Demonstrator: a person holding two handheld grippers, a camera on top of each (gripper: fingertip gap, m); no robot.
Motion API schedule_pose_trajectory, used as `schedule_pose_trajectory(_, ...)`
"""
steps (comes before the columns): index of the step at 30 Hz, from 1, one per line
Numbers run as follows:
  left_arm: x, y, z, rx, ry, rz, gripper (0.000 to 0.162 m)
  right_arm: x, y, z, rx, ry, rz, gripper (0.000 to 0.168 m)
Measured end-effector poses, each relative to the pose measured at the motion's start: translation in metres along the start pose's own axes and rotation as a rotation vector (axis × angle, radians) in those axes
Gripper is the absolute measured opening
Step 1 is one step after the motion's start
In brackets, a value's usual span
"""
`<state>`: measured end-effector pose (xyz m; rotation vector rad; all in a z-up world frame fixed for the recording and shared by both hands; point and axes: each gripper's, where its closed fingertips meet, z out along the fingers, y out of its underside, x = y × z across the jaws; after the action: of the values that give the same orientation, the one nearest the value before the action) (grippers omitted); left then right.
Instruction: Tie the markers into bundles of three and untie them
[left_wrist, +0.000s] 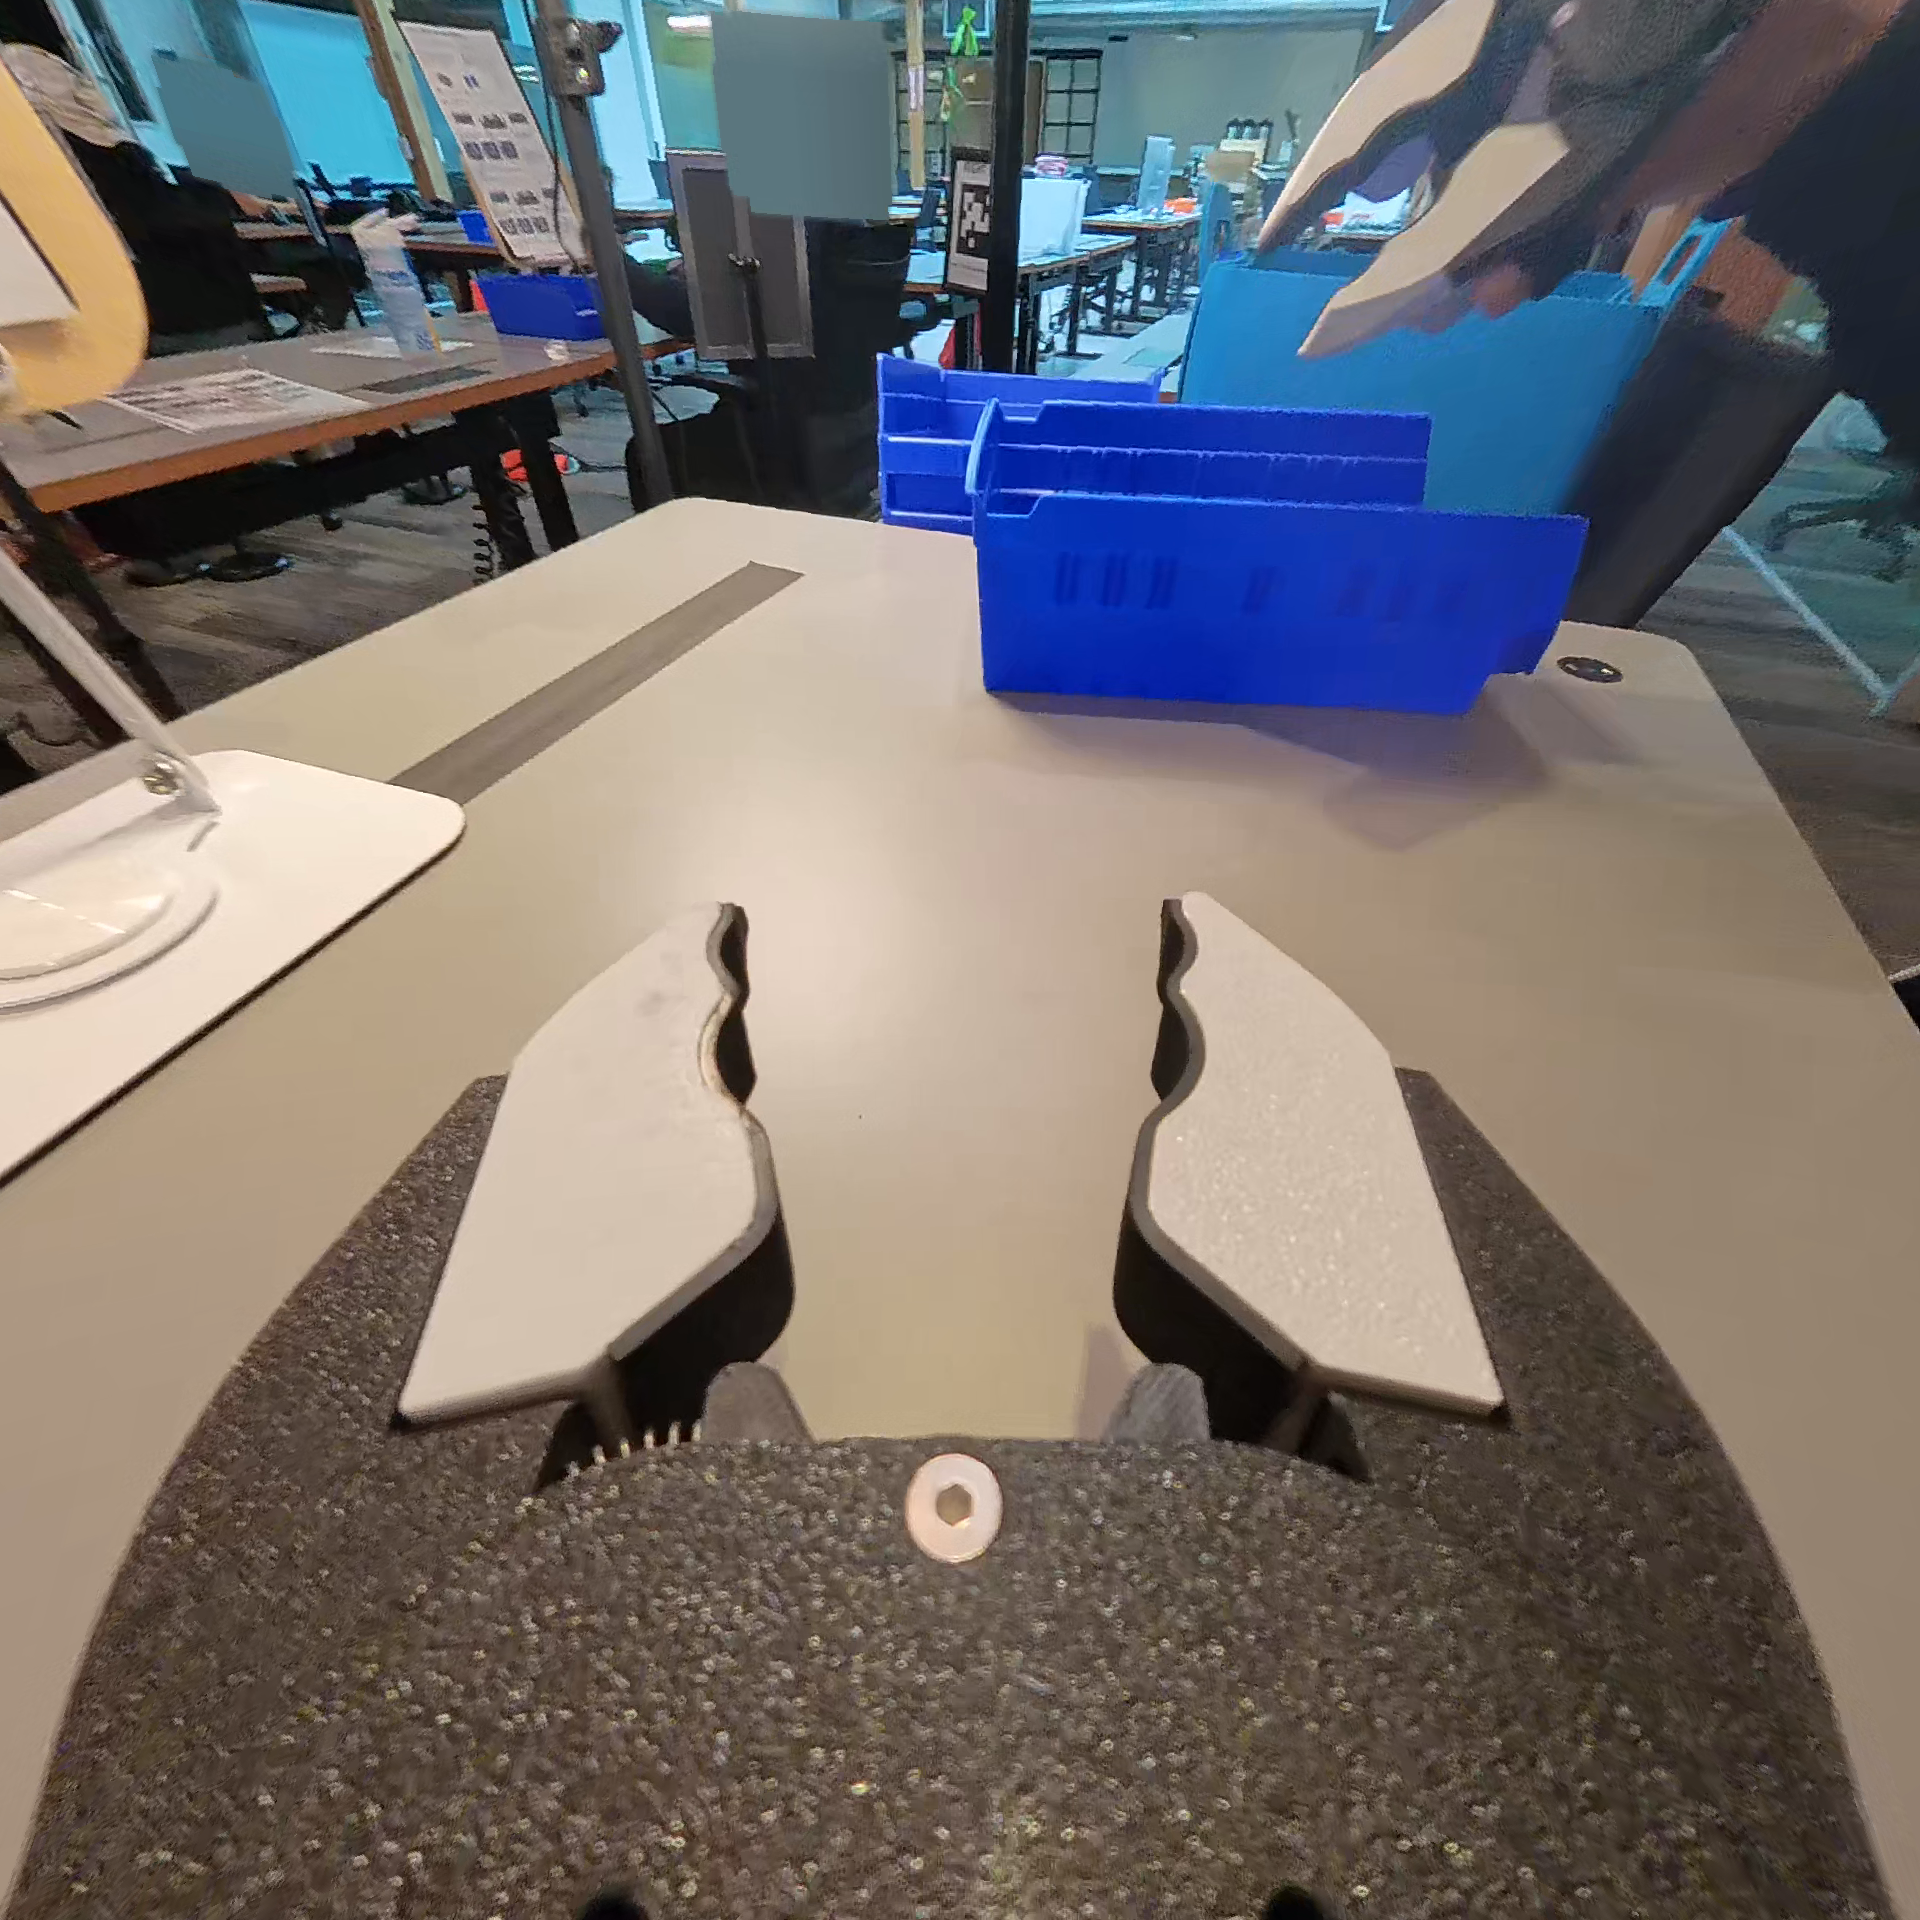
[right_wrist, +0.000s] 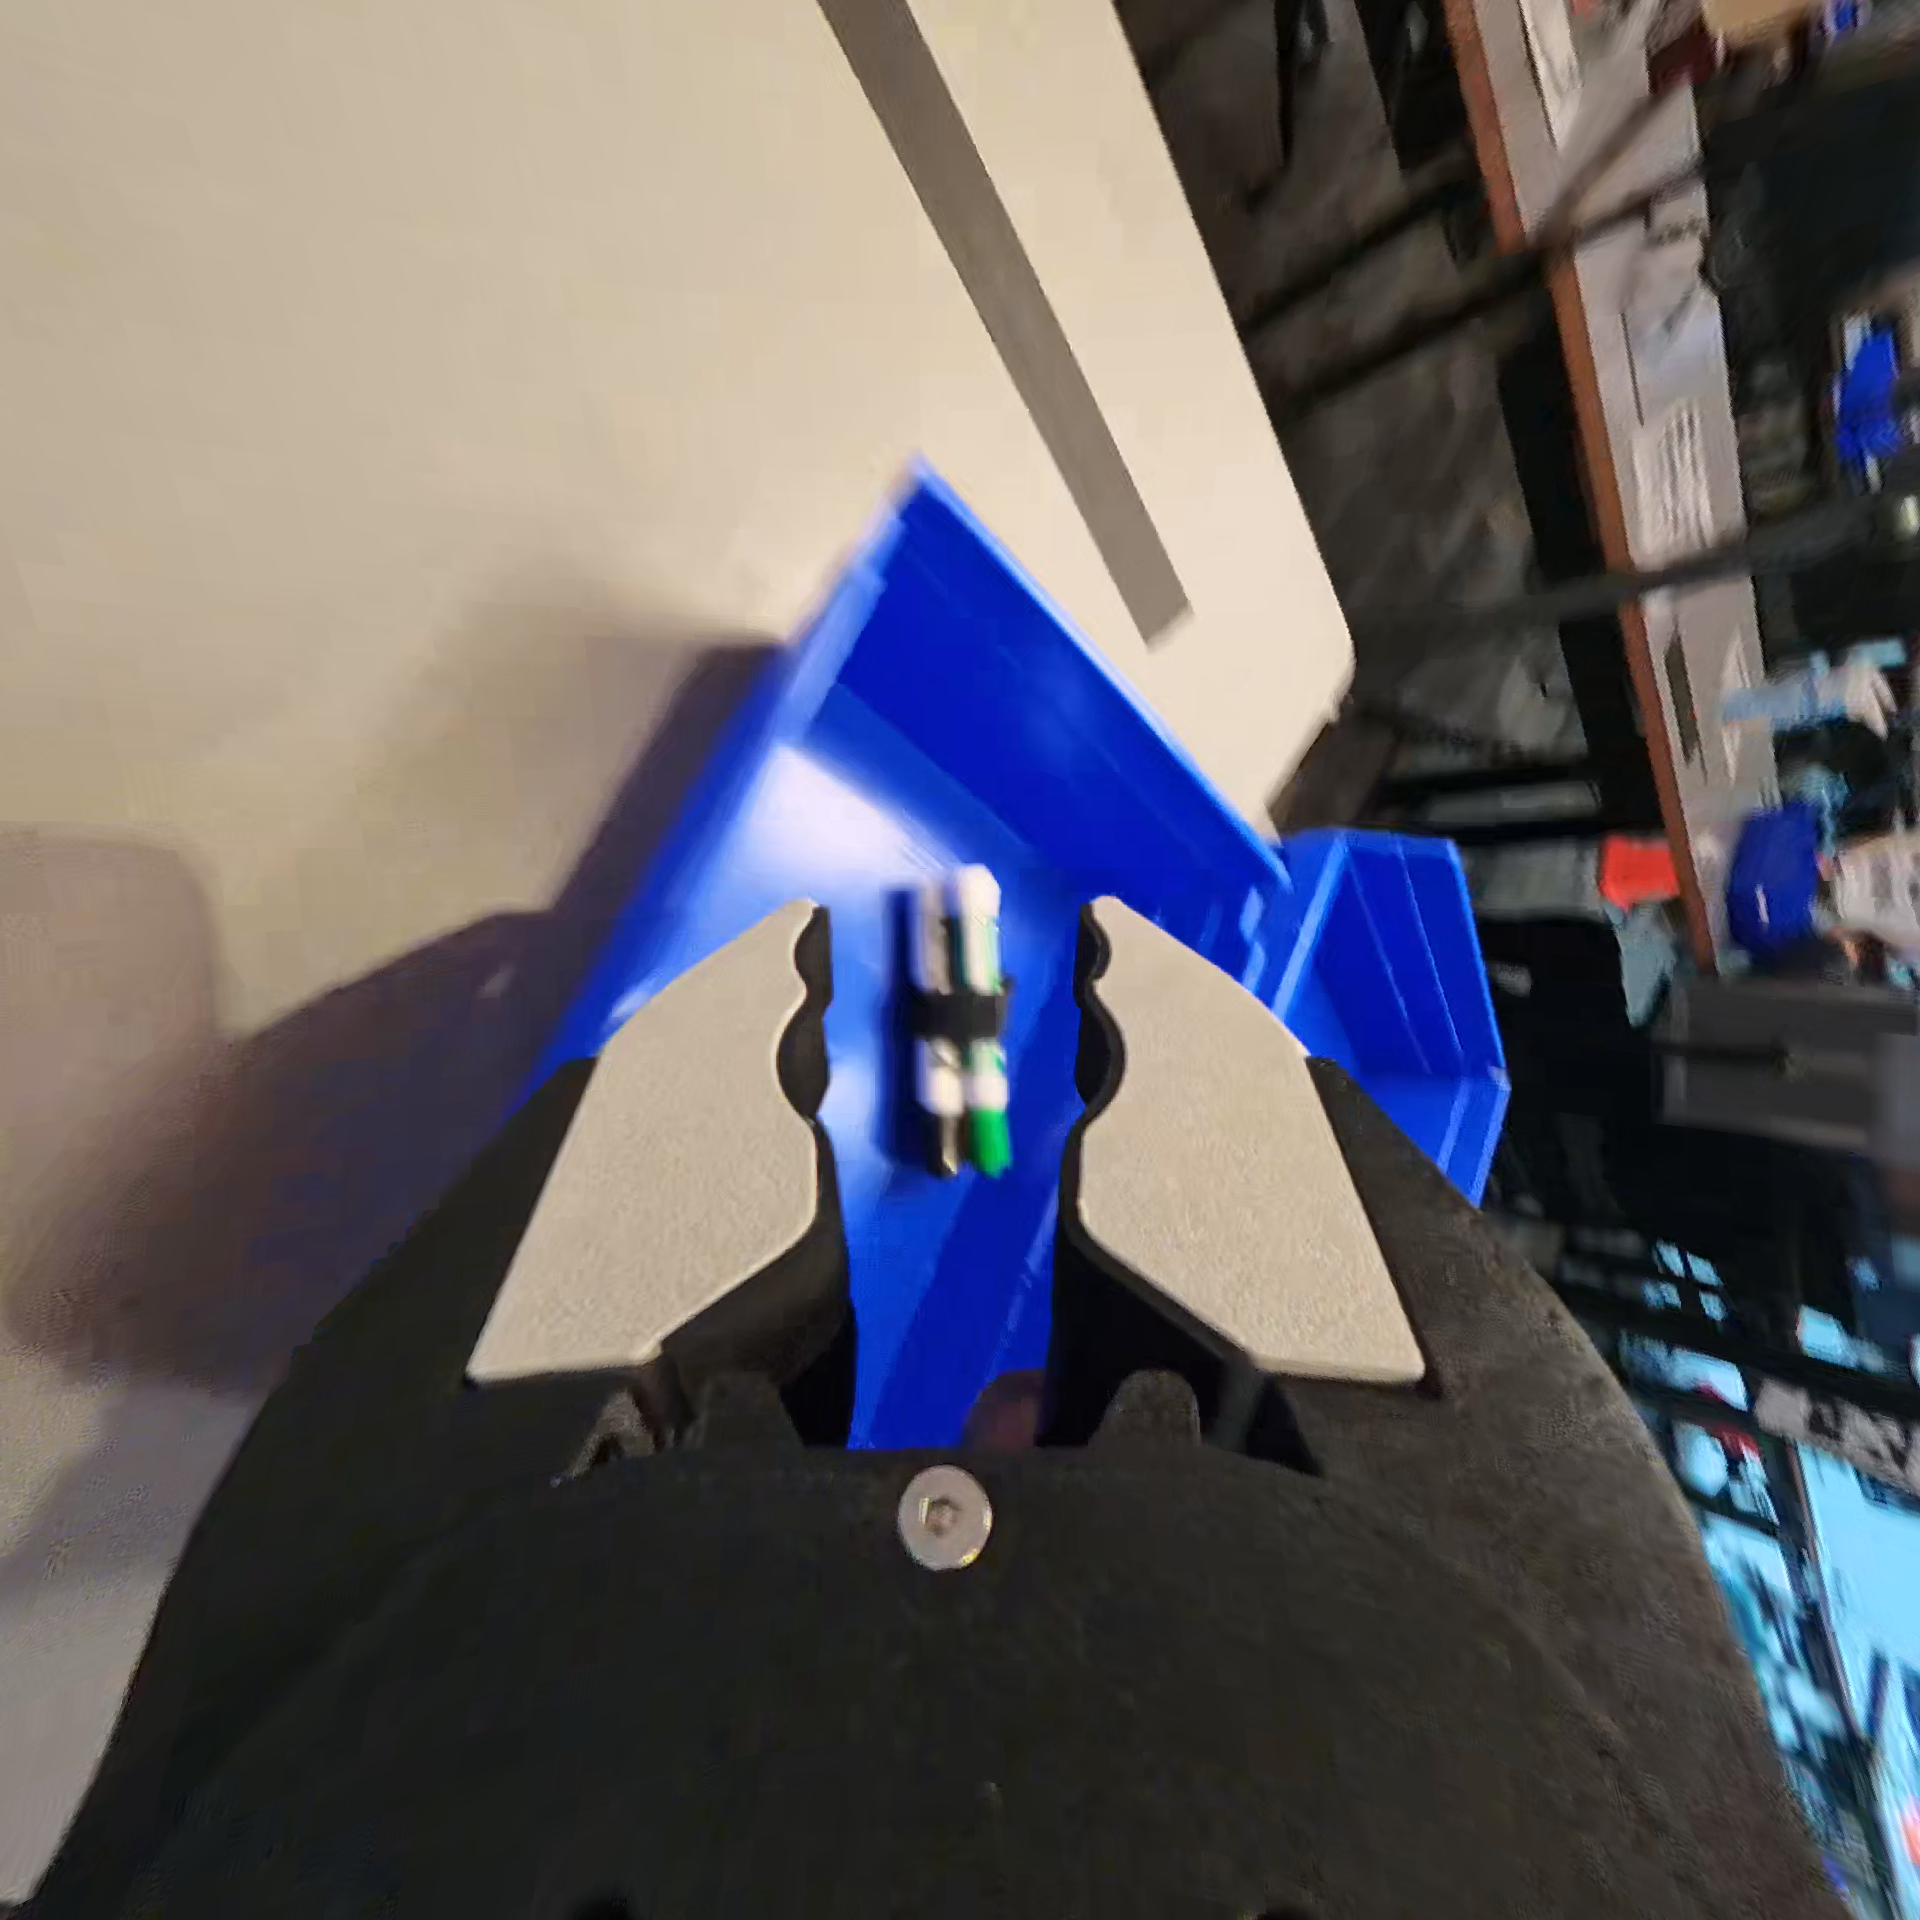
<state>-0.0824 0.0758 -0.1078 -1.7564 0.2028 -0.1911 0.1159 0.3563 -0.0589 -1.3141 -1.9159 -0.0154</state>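
Inside the blue bin (right_wrist: 935, 675) lies a banded marker bundle (right_wrist: 951, 1029). Right gripper (right_wrist: 951, 935) above it, fingers spread. Left gripper (left_wrist: 954, 935) likewise spread, holding nothing, over the table (left_wrist: 935, 779).

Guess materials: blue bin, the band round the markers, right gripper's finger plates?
Blue bin: looks like moulded plastic, glossy; light glare on its floor, ribbed walls.
Band round the marker bundle: dark, thin; probably elastic or a tie, too blurred to tell.
Right gripper finger plates: matte light grey, finely speckled; coated metal or printed plastic, unclear.
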Motion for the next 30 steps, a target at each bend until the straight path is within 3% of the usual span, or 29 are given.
schedule_pose_trajectory(3,-0.004,0.001,-0.016,-0.028,-0.064,0.014,0.077,-0.056,-0.067,-0.006,0.116,-0.107,-0.072,0.044)
schedule_pose_trajectory(8,-0.009,0.012,-0.062,-0.086,-0.225,-0.048,0.077,-0.177,-0.157,0.029,0.273,-0.348,-0.114,0.041)
schedule_pose_trajectory(13,-0.025,0.022,-0.156,-0.185,-0.512,-0.145,0.075,-0.262,-0.213,0.069,0.378,-0.494,-0.094,0.04)
schedule_pose_trajectory(20,-0.08,0.02,-0.323,-0.329,-0.924,-0.178,0.072,-0.304,-0.214,0.091,0.369,-0.598,-0.097,0.036)
schedule_pose_trajectory(23,-0.105,0.029,-0.355,-0.353,-0.988,-0.213,0.072,-0.306,-0.21,0.089,0.379,-0.621,-0.072,0.035)
schedule_pose_trajectory(26,-0.128,0.044,-0.37,-0.401,-0.999,-0.253,0.059,-0.304,-0.206,0.087,0.386,-0.621,-0.07,0.035)
schedule_pose_trajectory(30,-0.183,0.098,-0.391,-0.605,-0.987,-0.404,0.06,-0.303,-0.204,0.087,0.397,-0.648,-0.038,0.035)
